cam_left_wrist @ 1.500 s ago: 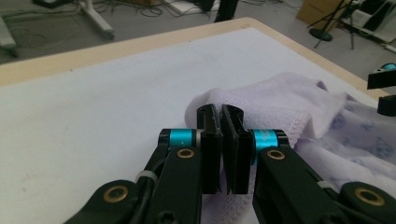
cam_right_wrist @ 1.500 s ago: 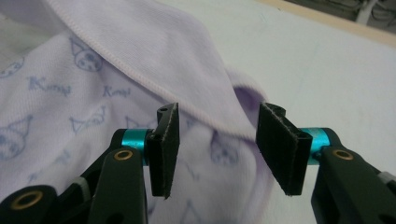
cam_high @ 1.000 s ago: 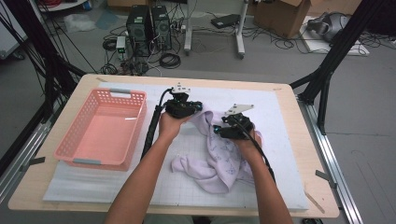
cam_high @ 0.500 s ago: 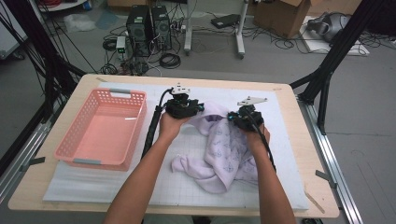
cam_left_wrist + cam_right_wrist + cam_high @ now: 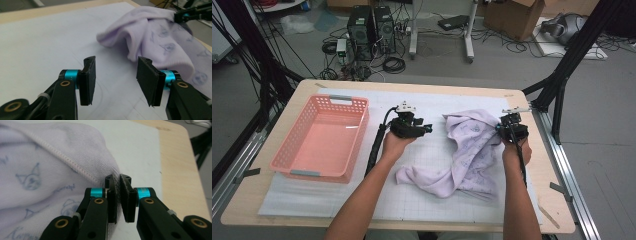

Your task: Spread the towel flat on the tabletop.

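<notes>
White gridded matting (image 5: 422, 165) covers the table, a pink basket (image 5: 319, 137) sitting left of both tongs. Left gripper (image 5: 116, 81) has just been opening, jaws released with nothing between them. Right of it, the lilac garment (image 5: 467, 155) stretches to the right gripper (image 5: 117, 200), clenched on its edge.

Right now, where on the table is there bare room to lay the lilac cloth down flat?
The white gridded mat is bare between the pink plastic basket and the lilac printed cloth, apart from the open left gripper. Another bare strip runs along the near edge. The right side is crowded: the right gripper pinches the cloth there.
</notes>
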Available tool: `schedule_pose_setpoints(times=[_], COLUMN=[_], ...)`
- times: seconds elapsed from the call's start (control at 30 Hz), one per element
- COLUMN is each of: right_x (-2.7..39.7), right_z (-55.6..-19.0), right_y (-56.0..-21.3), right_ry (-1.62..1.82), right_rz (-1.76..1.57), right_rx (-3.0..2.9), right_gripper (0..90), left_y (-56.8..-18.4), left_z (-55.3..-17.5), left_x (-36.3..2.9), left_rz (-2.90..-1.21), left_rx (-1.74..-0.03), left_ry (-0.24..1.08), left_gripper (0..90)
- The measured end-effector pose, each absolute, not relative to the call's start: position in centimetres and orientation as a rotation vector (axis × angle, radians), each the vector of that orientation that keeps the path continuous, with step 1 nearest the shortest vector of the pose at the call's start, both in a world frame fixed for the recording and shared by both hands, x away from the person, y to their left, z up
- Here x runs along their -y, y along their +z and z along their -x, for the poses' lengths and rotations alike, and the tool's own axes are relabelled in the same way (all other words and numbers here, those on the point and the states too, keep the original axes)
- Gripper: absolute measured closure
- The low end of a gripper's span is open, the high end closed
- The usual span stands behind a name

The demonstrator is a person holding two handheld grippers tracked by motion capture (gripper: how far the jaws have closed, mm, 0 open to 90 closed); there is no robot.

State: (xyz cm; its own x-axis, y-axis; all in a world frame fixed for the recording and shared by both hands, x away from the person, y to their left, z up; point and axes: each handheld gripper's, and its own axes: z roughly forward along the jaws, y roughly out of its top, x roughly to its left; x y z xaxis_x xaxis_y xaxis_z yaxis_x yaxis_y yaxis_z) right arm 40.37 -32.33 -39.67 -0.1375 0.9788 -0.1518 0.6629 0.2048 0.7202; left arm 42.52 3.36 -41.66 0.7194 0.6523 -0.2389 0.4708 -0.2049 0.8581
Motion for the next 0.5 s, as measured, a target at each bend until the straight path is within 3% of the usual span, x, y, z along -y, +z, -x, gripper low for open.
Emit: schedule_pose_setpoints(times=[0.13,0.17,0.2,0.5], right_x=[33.4,33.9,34.1,35.3], right_z=[-39.5,-38.8,-38.3,-34.2], right_y=[-40.1,-39.9,-39.8,-40.3], right_ry=[0.736,0.810,0.876,0.958], right_rz=[-1.566,-1.572,-1.556,-1.472], right_rx=[-1.844,-1.829,-1.828,-1.833], right_gripper=[76.4,66.8,64.8,57.8], left_y=[-42.6,-42.7,-43.1,-44.4], left_z=[-42.1,-41.9,-41.4,-39.9], left_x=[-1.8,-1.2,0.3,4.2], left_rz=[-1.943,-1.948,-1.977,-2.034], left_rx=[-0.841,-0.824,-0.798,-0.741], left_ry=[0.104,0.090,0.056,-0.030], left_gripper=[46.4,44.3,42.8,38.3])
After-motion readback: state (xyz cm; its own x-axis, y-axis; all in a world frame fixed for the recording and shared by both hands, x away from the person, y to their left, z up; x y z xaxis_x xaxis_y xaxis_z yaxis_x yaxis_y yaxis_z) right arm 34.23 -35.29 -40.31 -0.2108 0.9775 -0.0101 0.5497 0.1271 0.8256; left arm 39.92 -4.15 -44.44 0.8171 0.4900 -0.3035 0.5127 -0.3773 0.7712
